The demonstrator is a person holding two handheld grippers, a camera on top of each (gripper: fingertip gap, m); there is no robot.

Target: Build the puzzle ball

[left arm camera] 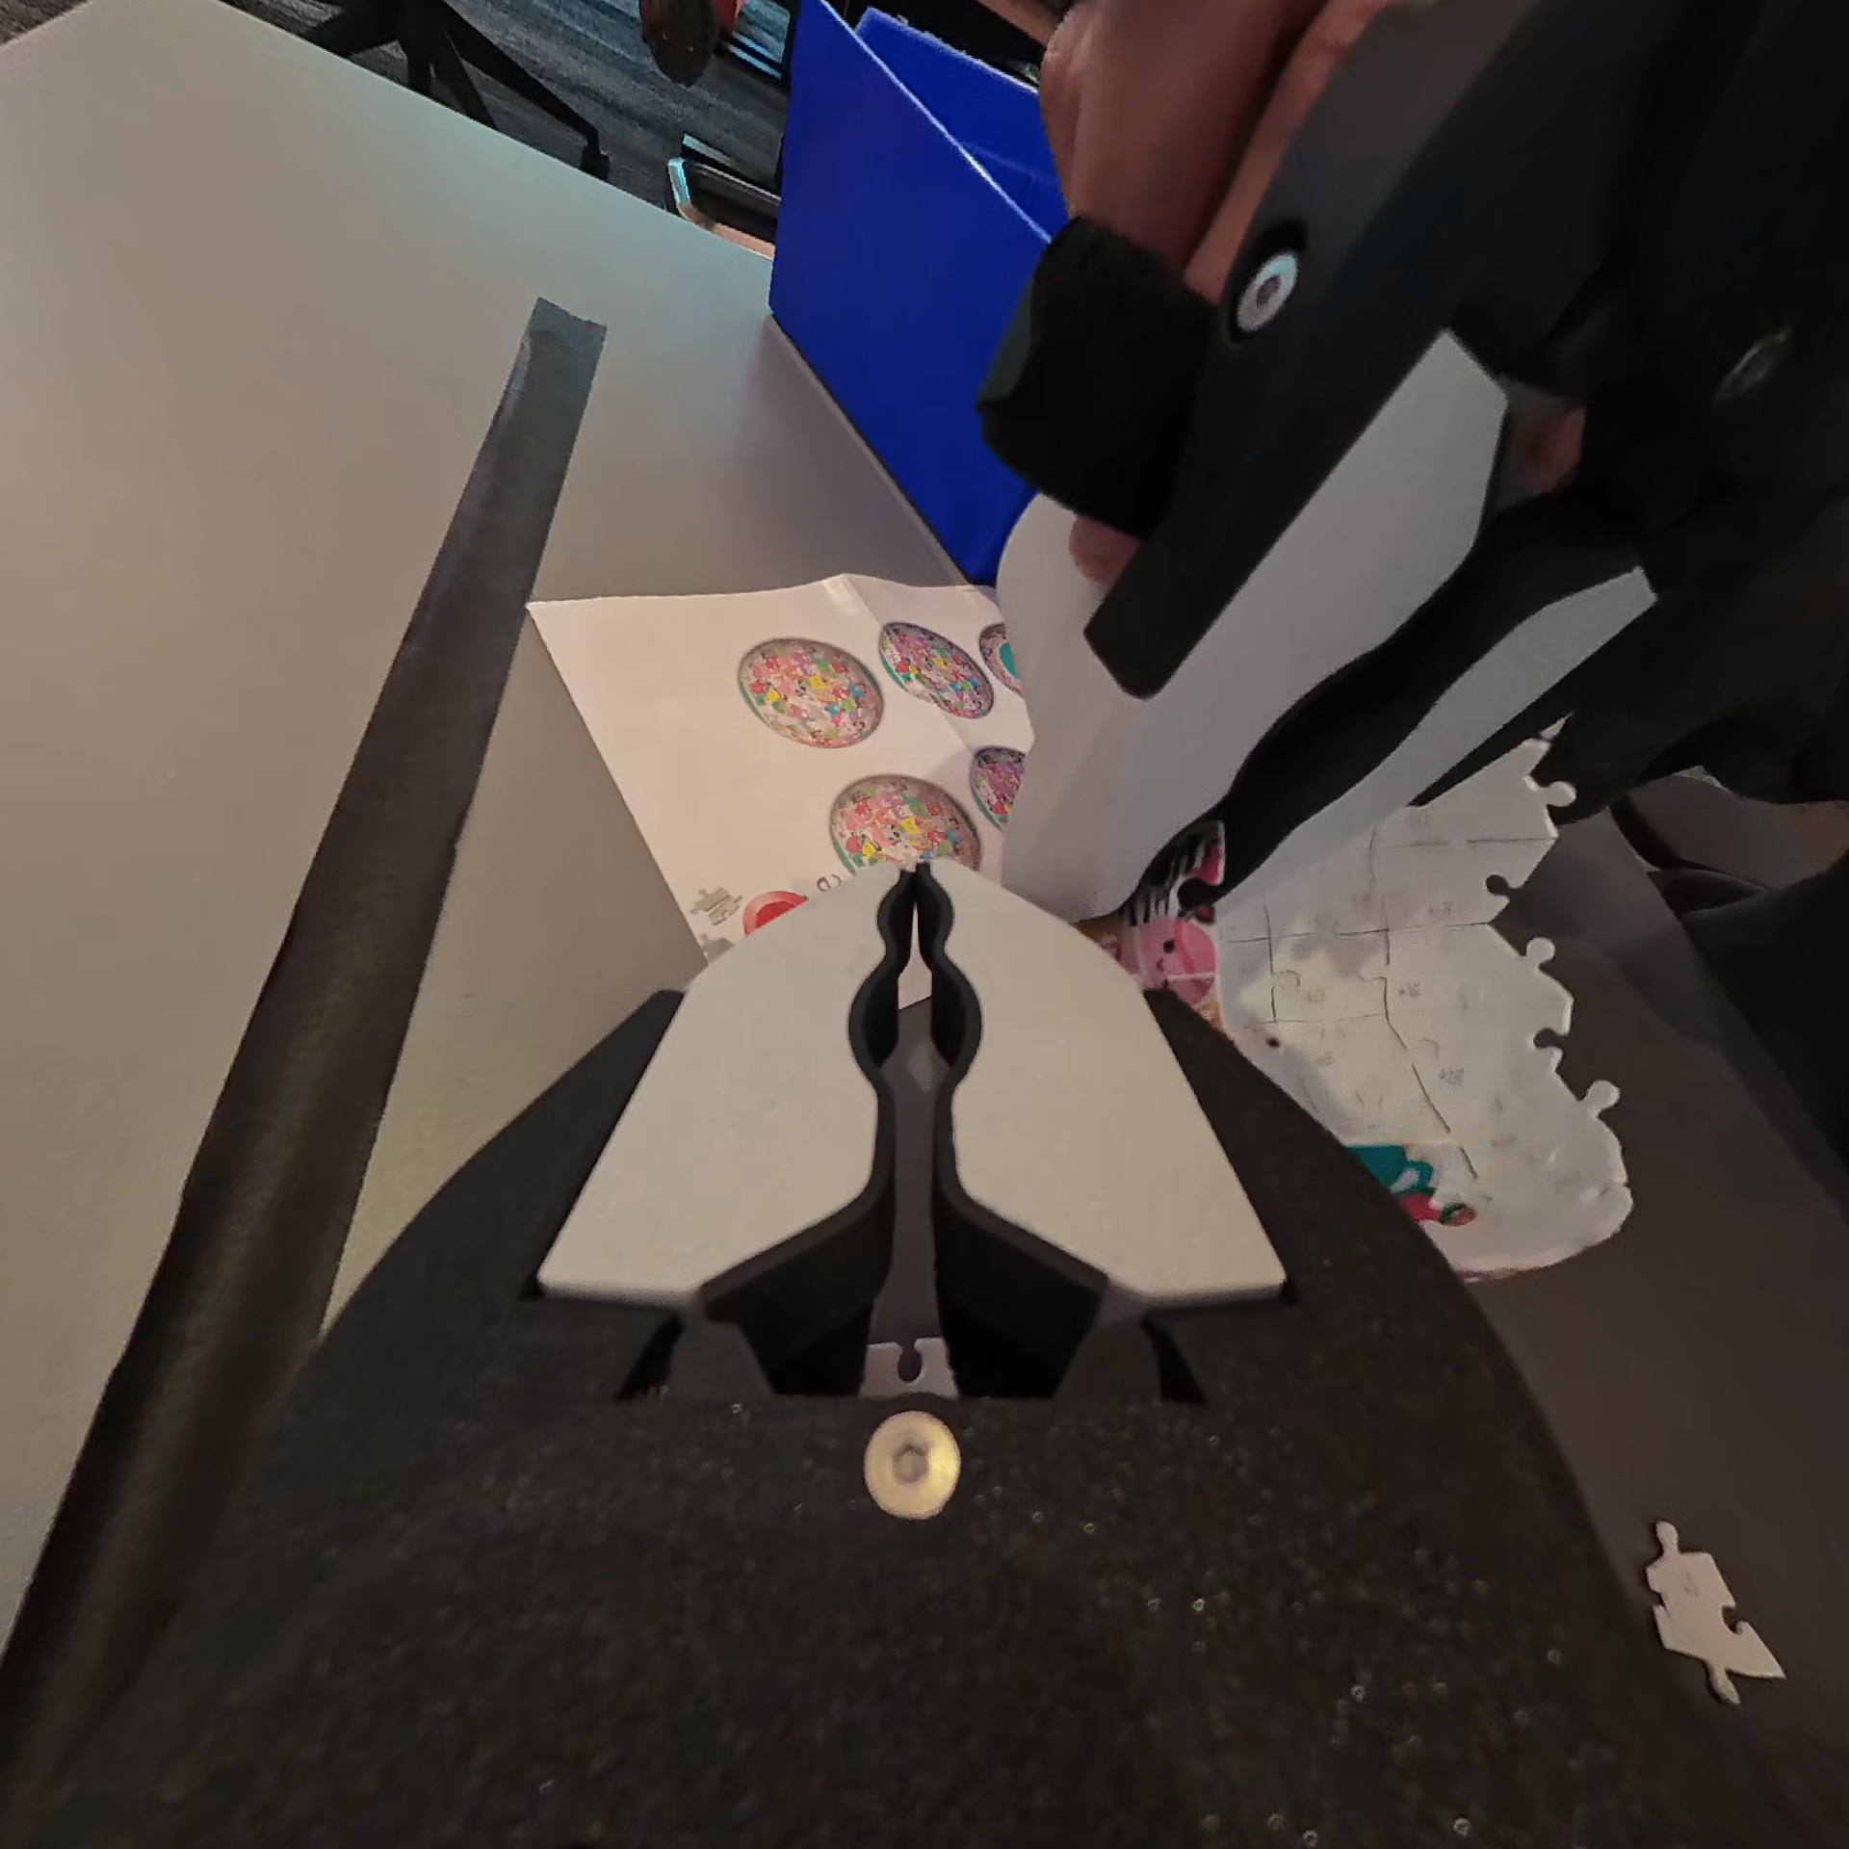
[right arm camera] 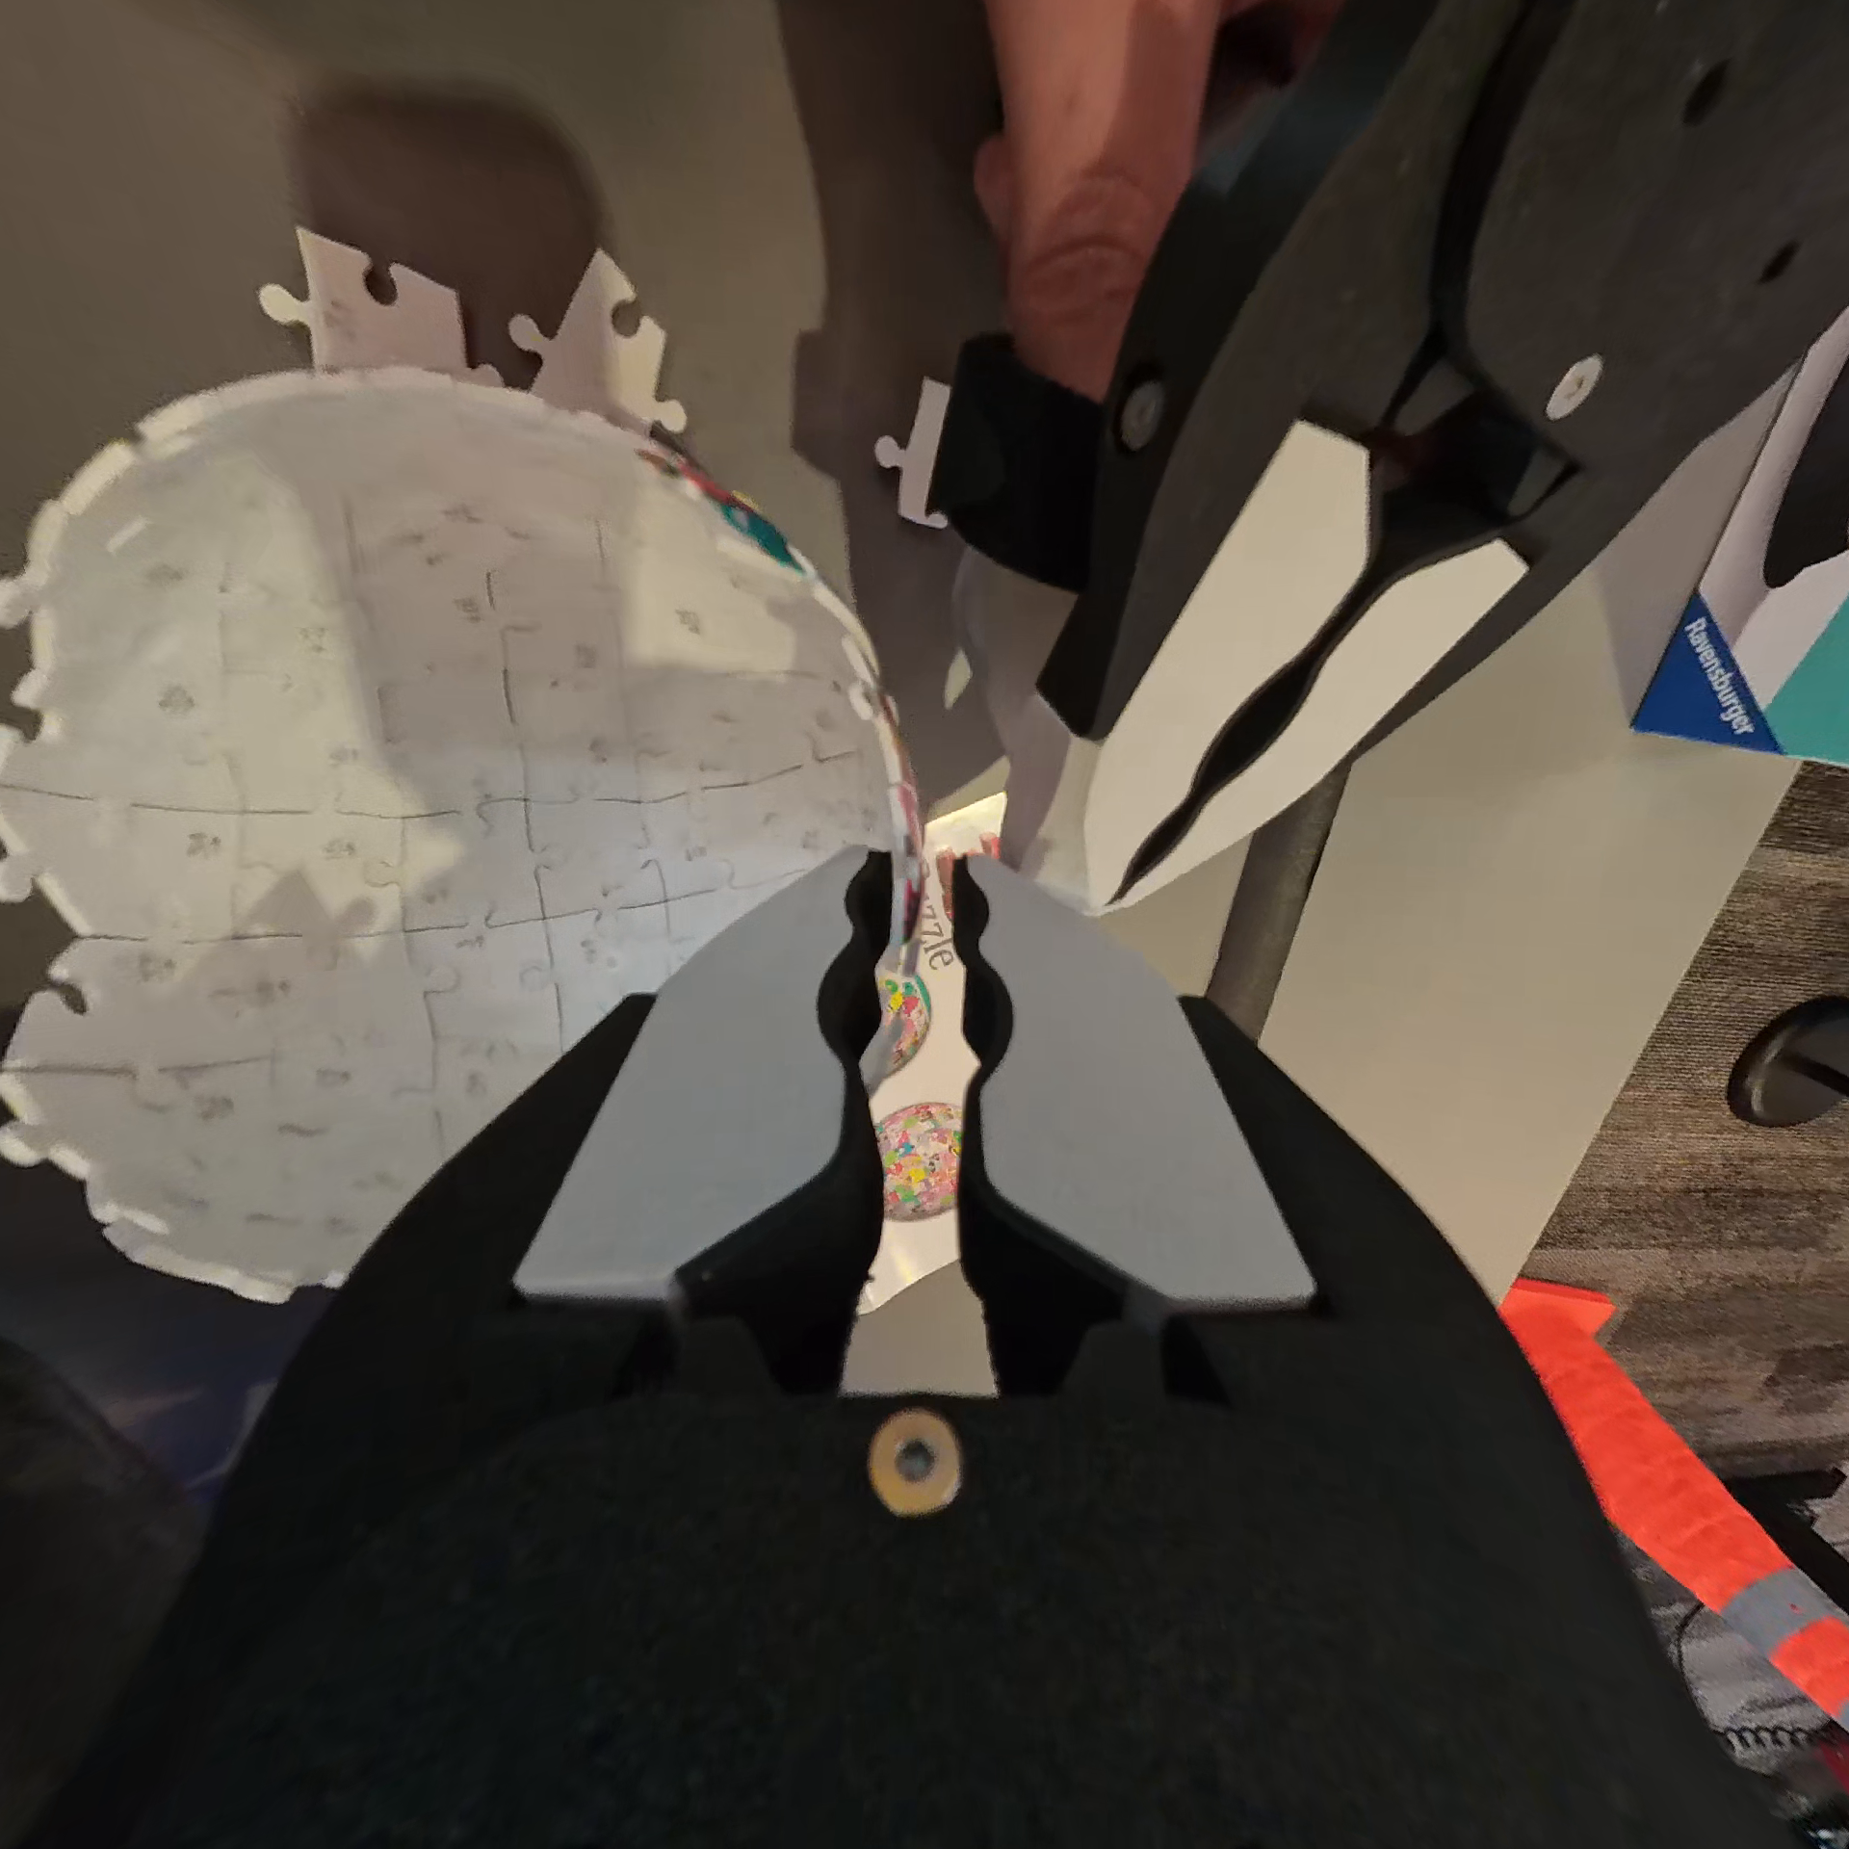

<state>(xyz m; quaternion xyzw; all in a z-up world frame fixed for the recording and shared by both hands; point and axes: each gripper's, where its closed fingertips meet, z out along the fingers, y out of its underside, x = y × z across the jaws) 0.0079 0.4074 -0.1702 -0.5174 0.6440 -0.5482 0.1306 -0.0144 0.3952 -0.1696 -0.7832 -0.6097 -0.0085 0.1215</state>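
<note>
While the left gripper (left arm camera: 917, 880) shows pressed-together fingers, the right gripper (right arm camera: 915, 865) — narrowly apart — pinches the puzzle ball's (right arm camera: 400, 800) rim (right view only).

Grey table (left arm camera: 250, 450), dark carpeted floor (left arm camera: 600, 60) beyond

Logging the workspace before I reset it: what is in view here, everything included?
puzzle ball shell: one, white inside, coloured outside, half built
loose puzzle pieces: at least three, white, on the table near the shell
instruction sheet: one, white with coloured balls, beneath the grippers
bin: one, blue, far table edge
strip: one, black, across the table
table: one, grey
box: one, white, blue and teal, right
left gripper: black and grey, shut, empty
right gripper: same colours, clamped on the shell's rim
hands: two, holding the grippers
</note>
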